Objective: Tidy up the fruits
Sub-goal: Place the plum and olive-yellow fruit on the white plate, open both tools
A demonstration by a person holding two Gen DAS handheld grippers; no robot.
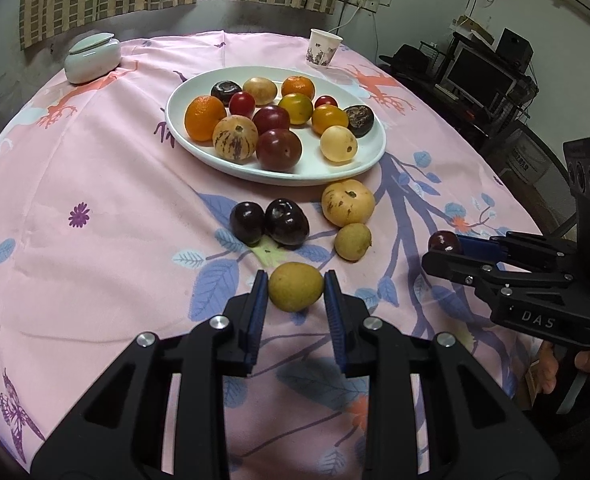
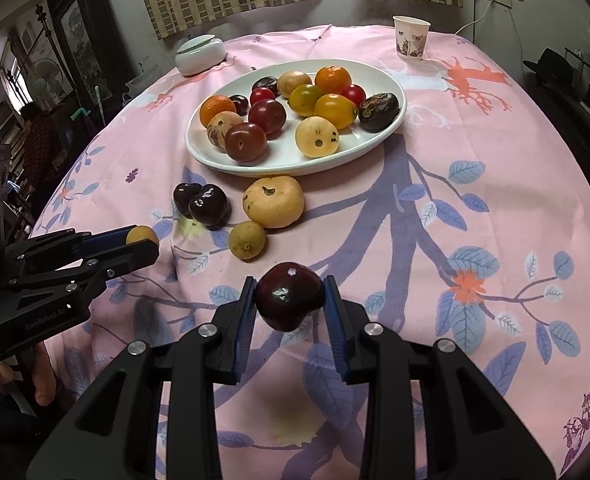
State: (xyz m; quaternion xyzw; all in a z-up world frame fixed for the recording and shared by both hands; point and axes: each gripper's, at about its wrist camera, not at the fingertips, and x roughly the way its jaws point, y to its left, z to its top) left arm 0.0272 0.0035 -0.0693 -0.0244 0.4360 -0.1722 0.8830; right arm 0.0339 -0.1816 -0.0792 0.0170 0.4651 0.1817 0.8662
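Observation:
My left gripper (image 1: 296, 286) is shut on a small yellow-green fruit (image 1: 296, 287) just above the cloth; it also shows in the right wrist view (image 2: 142, 236). My right gripper (image 2: 288, 294) is shut on a dark red plum (image 2: 289, 295), which shows in the left wrist view (image 1: 444, 241) too. A white plate (image 1: 369, 160) holds several oranges, tomatoes, plums and yellow fruits. In front of the plate lie two dark plums (image 1: 269, 222), a large yellow fruit (image 1: 347, 202) and a small yellow-green fruit (image 1: 353, 241).
A pale lidded ceramic jar (image 1: 93, 56) stands at the table's far left and a paper cup (image 1: 323, 48) at the far right. The round table carries a pink flowered cloth (image 1: 95, 200). Shelves and a monitor (image 1: 479, 76) stand beyond the right edge.

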